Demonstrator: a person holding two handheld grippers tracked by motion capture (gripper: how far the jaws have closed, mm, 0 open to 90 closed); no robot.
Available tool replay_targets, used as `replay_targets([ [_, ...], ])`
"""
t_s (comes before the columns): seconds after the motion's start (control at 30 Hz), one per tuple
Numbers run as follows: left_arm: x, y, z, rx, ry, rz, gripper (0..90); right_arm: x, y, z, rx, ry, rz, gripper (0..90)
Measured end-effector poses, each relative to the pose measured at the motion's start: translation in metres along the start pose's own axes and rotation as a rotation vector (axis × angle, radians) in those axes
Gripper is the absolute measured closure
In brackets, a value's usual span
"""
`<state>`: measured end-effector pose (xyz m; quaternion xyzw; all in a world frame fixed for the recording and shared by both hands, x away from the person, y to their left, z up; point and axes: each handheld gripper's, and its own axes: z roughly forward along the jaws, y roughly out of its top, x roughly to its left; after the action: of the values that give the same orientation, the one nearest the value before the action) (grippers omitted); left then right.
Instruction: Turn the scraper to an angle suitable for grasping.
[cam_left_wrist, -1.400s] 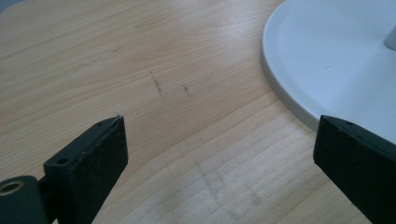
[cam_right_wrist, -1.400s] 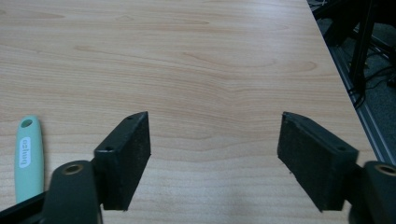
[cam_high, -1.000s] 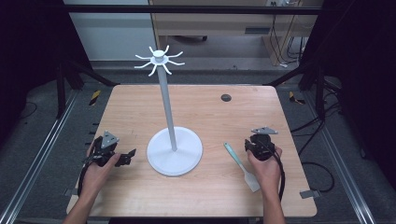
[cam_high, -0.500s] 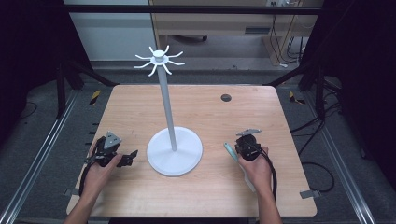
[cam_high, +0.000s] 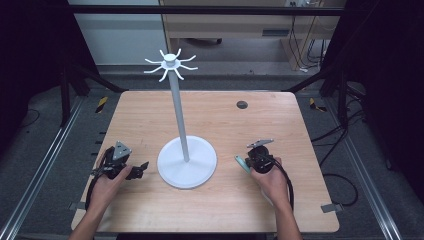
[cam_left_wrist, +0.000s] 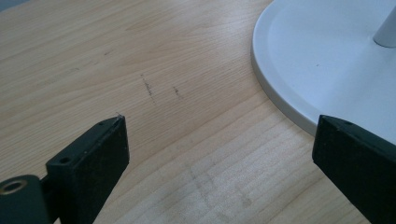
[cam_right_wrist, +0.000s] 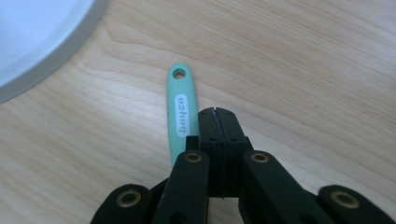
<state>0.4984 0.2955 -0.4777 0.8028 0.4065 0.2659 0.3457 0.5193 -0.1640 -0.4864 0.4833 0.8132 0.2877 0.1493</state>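
Observation:
A mint-green utensil handle (cam_right_wrist: 180, 109) with a hang hole lies flat on the wooden table; it also shows as a green tip (cam_high: 241, 163) in the high view. My right gripper (cam_right_wrist: 217, 115) is shut, with its jaws pressed together just right of the handle and nothing between them. A hand holds this gripper (cam_high: 251, 160) right of the stand and hides the rest of the utensil. The white stand (cam_high: 187, 162) has a round base, a thin pole and hooks on top (cam_high: 171, 62). My left gripper (cam_left_wrist: 222, 130) is wide open over bare wood, its right jaw near the base rim (cam_left_wrist: 285, 109).
The table (cam_high: 210, 215) has a small dark grommet (cam_high: 242, 104) at the back right. Metal rails and dark floor run along both sides. Cables trail from both grippers toward the near edge.
My right gripper has moved left and a little forward to the green handle, and the hand now covers most of the utensil. The left gripper has barely moved.

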Motion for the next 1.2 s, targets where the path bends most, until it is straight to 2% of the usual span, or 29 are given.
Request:
replay_targets([
  [0.03, 0.000, 0.000, 0.000, -0.002, 0.001, -0.001, 3.5, 0.002, 0.000, 0.001, 0.000, 0.021, -0.002, 90.0],
  [0.13, -0.001, 0.000, 0.000, 0.000, 0.000, 0.005, 3.5, 0.005, 0.000, -0.001, 0.002, 0.038, -0.019, 90.0],
  [0.2, -0.002, 0.000, 0.000, 0.003, -0.002, 0.008, 3.5, 0.006, 0.001, -0.004, -0.015, 0.021, -0.033, 90.0],
  [0.27, -0.002, 0.000, 0.000, 0.003, -0.001, 0.011, 3.5, 0.006, 0.002, -0.009, -0.042, 0.020, -0.026, 90.0],
  [0.37, -0.002, 0.000, 0.001, 0.004, 0.001, 0.010, 3.4, 0.010, 0.005, -0.018, -0.050, 0.018, -0.045, 90.0],
  [0.63, -0.001, 0.000, 0.000, -0.008, -0.007, -0.005, 3.4, 0.022, 0.021, -0.031, 0.020, -0.025, -0.114, 83.6],
  [0.8, 0.000, 0.000, -0.001, -0.013, -0.009, -0.011, 3.3, 0.025, 0.032, -0.030, 0.071, -0.039, -0.139, 76.5],
  [1.0, 0.000, -0.001, 0.000, -0.013, -0.011, -0.018, 3.3, 0.027, 0.044, -0.027, 0.140, -0.040, -0.178, 68.8],
  [1.2, 0.001, 0.000, -0.001, -0.014, -0.014, -0.018, 3.3, 0.028, 0.050, -0.024, 0.183, -0.012, -0.173, 63.6],
])
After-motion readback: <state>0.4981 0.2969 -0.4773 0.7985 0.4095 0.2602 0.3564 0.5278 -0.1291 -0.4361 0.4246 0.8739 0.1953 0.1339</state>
